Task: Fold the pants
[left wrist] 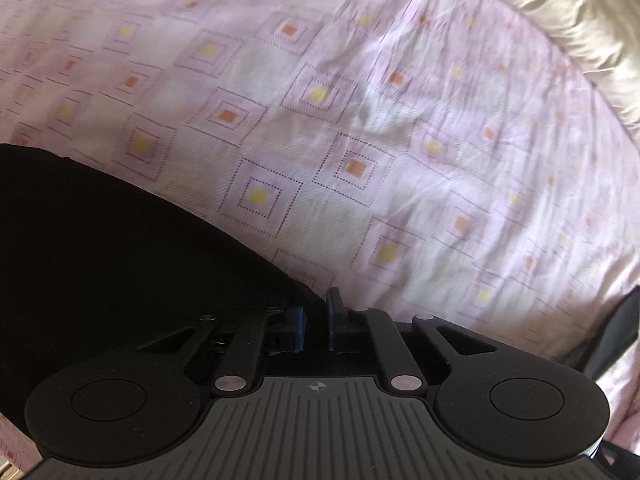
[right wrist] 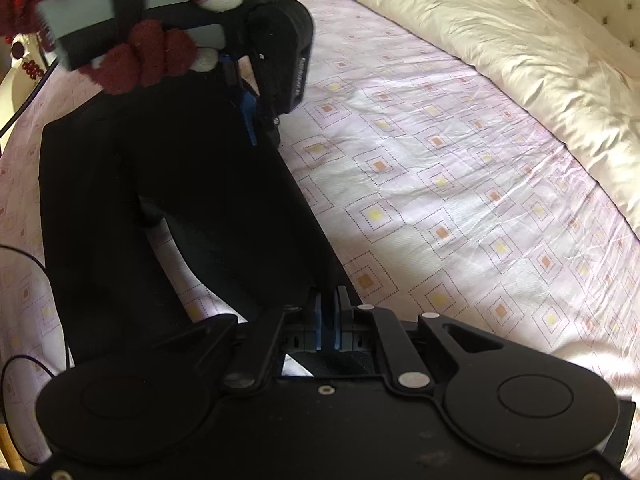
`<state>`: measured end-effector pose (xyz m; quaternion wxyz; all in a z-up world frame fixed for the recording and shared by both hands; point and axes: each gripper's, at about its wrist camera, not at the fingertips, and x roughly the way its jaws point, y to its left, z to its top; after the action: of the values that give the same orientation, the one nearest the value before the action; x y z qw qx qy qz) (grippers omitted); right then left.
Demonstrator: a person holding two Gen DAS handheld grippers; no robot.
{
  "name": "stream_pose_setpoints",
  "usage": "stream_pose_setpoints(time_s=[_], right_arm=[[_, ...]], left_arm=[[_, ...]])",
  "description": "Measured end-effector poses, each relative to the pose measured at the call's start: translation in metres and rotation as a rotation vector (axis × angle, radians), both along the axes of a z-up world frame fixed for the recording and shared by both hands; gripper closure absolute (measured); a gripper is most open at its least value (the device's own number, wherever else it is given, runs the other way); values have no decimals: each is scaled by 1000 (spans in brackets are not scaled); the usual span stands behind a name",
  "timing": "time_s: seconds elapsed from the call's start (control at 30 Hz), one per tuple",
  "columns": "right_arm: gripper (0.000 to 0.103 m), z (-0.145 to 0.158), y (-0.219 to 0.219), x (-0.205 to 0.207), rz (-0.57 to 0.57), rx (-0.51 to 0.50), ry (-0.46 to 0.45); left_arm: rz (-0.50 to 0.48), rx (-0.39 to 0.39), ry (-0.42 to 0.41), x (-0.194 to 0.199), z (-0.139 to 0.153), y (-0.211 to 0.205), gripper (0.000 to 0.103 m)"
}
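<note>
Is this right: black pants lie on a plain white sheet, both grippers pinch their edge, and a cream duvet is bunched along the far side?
Not quite. The sheet is not plain white: it is pale pink with dotted squares, as both wrist views show. The rest holds: the left gripper and the right gripper each pinch the edge of the black pants, and the cream duvet is bunched along the far side.

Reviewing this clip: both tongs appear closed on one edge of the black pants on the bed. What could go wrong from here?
1. Both grips sit at the very edge of the black pants; the right tongs and left tongs could slip off during a lift.
2. The two legs are splayed, with bedsheet showing between them, so a fold may land misaligned.
3. A black cable lies beside the pants and might snag.
</note>
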<state>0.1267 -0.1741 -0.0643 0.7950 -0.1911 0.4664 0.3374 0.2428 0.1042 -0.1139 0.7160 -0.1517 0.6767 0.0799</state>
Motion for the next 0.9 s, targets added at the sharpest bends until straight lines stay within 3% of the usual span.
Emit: stream_pose_setpoints(time_s=[0.17,0.27,0.4,0.6,0.73,0.9], right_arm=[[95,18,-8,-29,-114,40,-5],[94,24,-9,-56,-163,58,14],[94,16,-9,-91,-230,81,82],[87,11,-16,-121,-328,106,151],[74,29,-37,-112,-466,173,122],[68,29,-73,-61,-739,98,65]], left_arm=[[-81,27,-134,-67,51,-6,93],[-102,24,-175,-111,69,-7,94],[-126,24,-175,-156,64,-12,94],[-133,33,-86,-177,23,-15,94],[-138,43,-73,-177,17,-17,94],[-126,52,-62,-171,12,-15,94]])
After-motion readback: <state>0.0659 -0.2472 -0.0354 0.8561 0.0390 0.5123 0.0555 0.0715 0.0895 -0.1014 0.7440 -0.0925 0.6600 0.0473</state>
